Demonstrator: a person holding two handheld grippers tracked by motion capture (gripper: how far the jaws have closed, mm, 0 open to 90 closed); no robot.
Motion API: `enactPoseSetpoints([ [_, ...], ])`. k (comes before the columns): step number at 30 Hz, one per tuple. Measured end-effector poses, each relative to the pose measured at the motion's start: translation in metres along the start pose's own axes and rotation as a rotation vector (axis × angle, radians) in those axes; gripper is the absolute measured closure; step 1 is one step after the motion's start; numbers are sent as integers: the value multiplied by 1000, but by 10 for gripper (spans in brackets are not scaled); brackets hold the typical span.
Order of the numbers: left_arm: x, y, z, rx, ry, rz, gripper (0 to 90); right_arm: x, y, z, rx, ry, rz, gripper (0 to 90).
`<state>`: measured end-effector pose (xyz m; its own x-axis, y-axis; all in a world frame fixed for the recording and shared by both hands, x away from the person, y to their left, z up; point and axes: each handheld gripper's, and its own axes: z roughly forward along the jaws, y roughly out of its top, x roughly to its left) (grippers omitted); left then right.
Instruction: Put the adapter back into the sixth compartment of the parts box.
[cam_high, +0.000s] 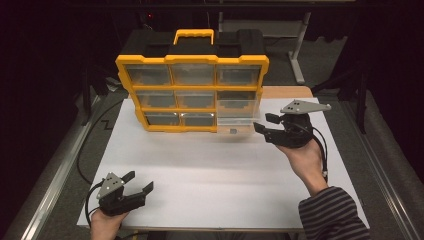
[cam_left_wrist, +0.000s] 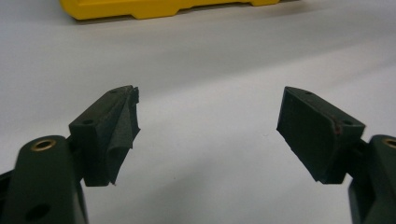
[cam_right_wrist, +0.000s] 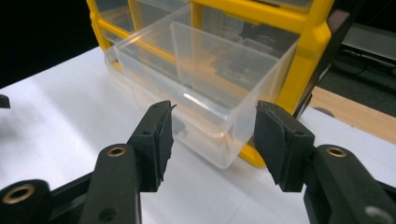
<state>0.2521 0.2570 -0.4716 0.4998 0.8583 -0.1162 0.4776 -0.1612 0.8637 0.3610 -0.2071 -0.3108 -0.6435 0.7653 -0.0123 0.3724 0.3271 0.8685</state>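
Standing upright at the far side of a white table (cam_high: 210, 170) is a yellow parts organizer (cam_high: 192, 92) with a carry handle on top and a three-by-three grid of clear plastic drawers. Its bottom-right drawer (cam_high: 239, 121) is pulled out toward the near side, so it juts from the yellow frame over the tabletop; the other drawers sit flush.

A person's right hand, in a striped sleeve (cam_high: 332, 212), holds the right gripper (cam_high: 266, 123) just beside that pulled-out drawer, on its right. Its jaws point left toward the drawer's front corner and stand apart. In the right gripper view, the clear drawer (cam_right_wrist: 196, 93) lies just beyond the right gripper (cam_right_wrist: 212, 135), between the lines of the two black jaws, and the pads do not press on it; a partition wall shows inside the drawer. No contents can be made out in it.

At the near left corner of the table, the person's left hand holds the left gripper (cam_high: 139, 183) low over the white surface, well apart from the organizer. Its jaws are spread wide with nothing between them. In the left gripper view, the left gripper (cam_left_wrist: 208, 116) frames bare tabletop, and the organizer's yellow base (cam_left_wrist: 154, 7) runs along the top edge.
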Motion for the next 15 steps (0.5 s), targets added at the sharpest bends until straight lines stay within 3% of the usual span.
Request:
enactPoseSetpoints([
  [15,0,0,0,-1,5,-4,214,-5,-31,-8,-6,-2,38,478],
])
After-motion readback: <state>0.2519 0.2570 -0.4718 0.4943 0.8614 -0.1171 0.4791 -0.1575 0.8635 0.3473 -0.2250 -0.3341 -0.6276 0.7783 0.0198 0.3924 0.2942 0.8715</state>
